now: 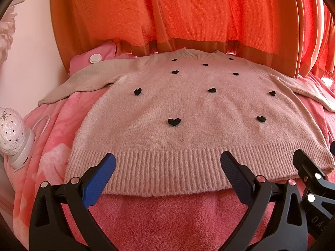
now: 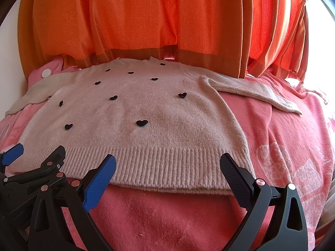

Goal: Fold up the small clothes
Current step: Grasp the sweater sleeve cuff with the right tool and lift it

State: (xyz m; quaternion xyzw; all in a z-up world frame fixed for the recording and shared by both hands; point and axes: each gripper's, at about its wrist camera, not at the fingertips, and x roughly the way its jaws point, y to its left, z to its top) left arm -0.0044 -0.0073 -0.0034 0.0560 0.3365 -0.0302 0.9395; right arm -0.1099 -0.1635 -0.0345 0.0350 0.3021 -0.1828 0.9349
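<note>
A small beige knit sweater with black hearts lies flat, front up, on a pink fleece blanket, both sleeves spread out. It also shows in the right wrist view. My left gripper is open and empty, its fingertips over the left-middle of the ribbed hem. My right gripper is open and empty over the right part of the hem. The right gripper's body shows at the left wrist view's right edge. The left gripper shows at the right wrist view's left edge.
Orange curtains hang right behind the sweater's collar. A white perforated lamp with a cord stands at the left. A pink pillow with a white button lies at the back left. The blanket extends to the right.
</note>
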